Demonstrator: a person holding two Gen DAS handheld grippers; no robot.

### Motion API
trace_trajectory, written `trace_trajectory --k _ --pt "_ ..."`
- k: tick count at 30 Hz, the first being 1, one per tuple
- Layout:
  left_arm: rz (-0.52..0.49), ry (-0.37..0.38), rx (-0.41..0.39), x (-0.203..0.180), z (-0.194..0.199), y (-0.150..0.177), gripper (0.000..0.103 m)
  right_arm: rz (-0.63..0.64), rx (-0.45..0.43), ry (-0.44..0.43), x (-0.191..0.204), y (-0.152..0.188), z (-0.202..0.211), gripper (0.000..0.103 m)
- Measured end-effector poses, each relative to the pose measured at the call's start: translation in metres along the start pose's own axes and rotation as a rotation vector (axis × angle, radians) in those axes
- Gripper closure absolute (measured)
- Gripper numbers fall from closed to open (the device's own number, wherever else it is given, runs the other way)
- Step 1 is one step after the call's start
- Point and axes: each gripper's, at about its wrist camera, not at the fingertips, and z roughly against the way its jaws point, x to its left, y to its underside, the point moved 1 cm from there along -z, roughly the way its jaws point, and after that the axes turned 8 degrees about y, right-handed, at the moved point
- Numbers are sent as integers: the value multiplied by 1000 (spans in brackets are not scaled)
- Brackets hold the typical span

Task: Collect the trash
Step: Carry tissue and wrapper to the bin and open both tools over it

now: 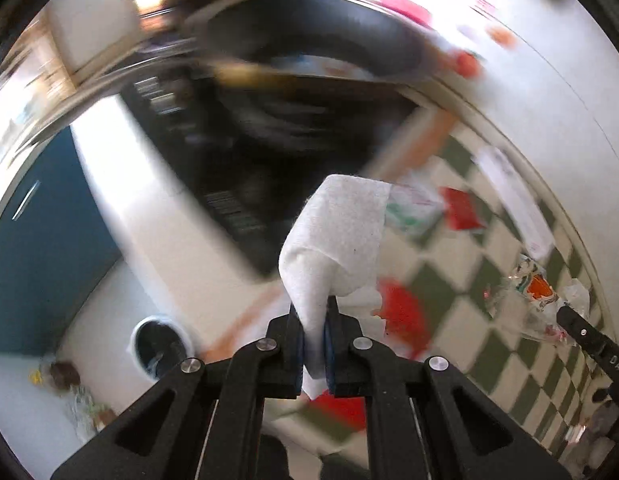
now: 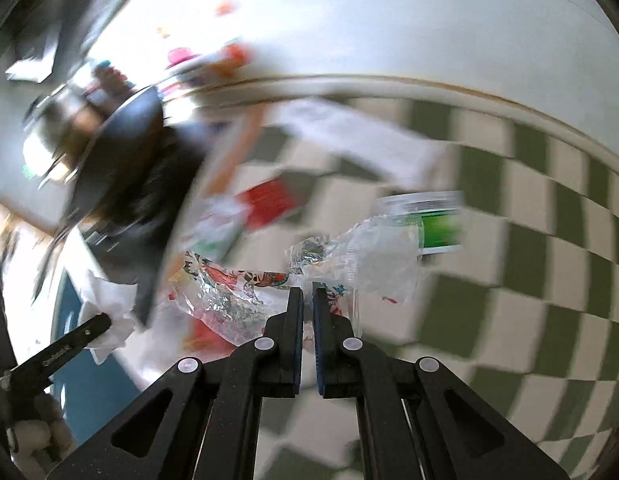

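I carry a white paper towel (image 1: pixel 337 240) pinched in my left gripper (image 1: pixel 315 344) and a crinkled plastic wrapper (image 2: pixel 349 264) clamped in my right gripper (image 2: pixel 308 336), both lifted off the checkered tablecloth (image 2: pixel 509 312) so they can go to the bin (image 1: pixel 159 346) down beside it.

A green-and-cream checked cloth (image 2: pixel 529 320) carries red wrappers (image 1: pixel 463 210), white paper (image 2: pixel 361 140) and a green-labelled container (image 2: pixel 433 222).

Two matte black handheld grippers: the left gripper (image 1: pixel 316 344) and the right gripper (image 2: pixel 308 336) share one build, with angular linkage arms pierced by triangular cut-outs, round silver pivot pins at each joint and blue pads lining the inner faces of the jaws. White lettering, too blurred to read, runs along each gripper's black finger where the opposite camera catches it.
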Motion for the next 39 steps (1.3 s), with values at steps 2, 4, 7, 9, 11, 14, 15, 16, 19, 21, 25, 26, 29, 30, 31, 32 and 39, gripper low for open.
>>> trace_trajectory --k 2,4,7,9,11,14,15,16,19,21,25,26,29,30,31,32,39 --pt "64 -31 -19 47 23 19 98 87 22 -61 60 21 -1 98" --pt "152 -71 -35 112 47 48 98 151 57 -107 112 41 -9 98" --pt "284 -130 -34 192 59 105 98 281 132 -165 208 95 -37 98" --pt "384 -167 -6 254 52 149 98 372 180 -179 263 138 -64 98" --pt "465 -194 29 303 33 190 98 446 227 -180 308 181 -96 98" --pt "578 -209 95 387 -14 242 98 555 294 -149 365 253 -165 98" --pt "625 -192 118 417 -40 258 98 588 314 -130 381 277 -194 98" --pt "661 -179 136 440 -63 267 98 617 332 -108 394 300 -225 98" --pt "797 -85 190 505 -150 312 98 696 380 -36 424 366 -331 98" --pt "881 -9 213 536 -208 335 98 732 403 -11 434 393 -386 98" --pt "953 84 243 570 -306 364 97 846 421 68 450 452 -511 98" --pt "953 93 252 576 -326 366 97 866 416 79 453 460 -528 98" --pt "948 106 287 593 -377 376 95 925 415 118 460 483 -581 98" --pt "952 116 307 600 -390 376 95 938 415 132 460 490 -594 98" --pt "957 125 320 603 -402 379 95 948 419 138 460 494 -602 98" --pt "960 128 326 601 -409 379 94 949 425 140 458 500 -607 98" --pt "922 124 350 606 -418 370 41 986 483 166 468 509 -627 84"
